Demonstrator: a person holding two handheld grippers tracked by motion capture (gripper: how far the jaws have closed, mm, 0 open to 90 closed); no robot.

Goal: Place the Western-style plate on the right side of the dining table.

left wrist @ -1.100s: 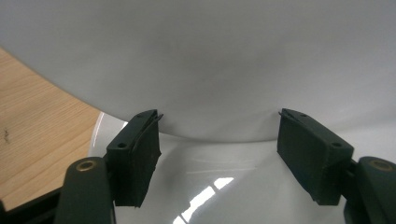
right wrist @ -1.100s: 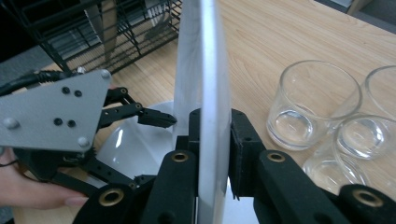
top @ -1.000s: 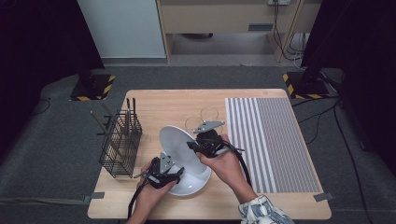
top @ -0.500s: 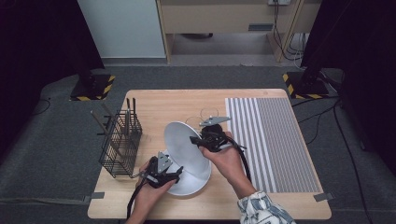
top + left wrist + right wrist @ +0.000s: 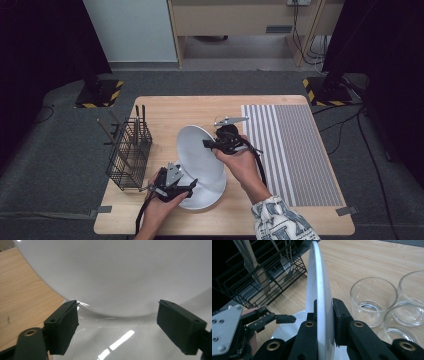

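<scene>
Right tongs [image 5: 322, 322] clamped on the rim of a white plate [image 5: 197, 150], jaws pressed to both faces of the rim, seen edge-on in the right gripper view. The plate [image 5: 318, 290] is tilted up nearly on edge, lifted above a second white plate [image 5: 207, 192] that lies flat on the table [image 5: 165, 107].

Landmark: wire rack [image 5: 131, 155], black, at the table's left part, with cutlery standing in it. The held plate is just right of the rack, not touching it. The flat plate is right of the rack and nearer the person. Left tongs [image 5: 187, 186] sit by the rack's near right corner, at the left edge of the flat plate. In the left gripper view the left tongs [image 5: 130, 322] are spread wide, pads apart, nothing between them but the flat plate's glossy surface [image 5: 120, 340] below and the raised plate [image 5: 112, 272] ahead. Contact between pads and plate: cannot tell.

Three clear glasses, one at [image 5: 373, 300], stand on the table on the far side of the held plate from the rack, close together. Striped mat [image 5: 292, 150] covers the table's right part, well apart from the rack. The right hand [image 5: 240, 165] holds its tongs between held plate and mat.
</scene>
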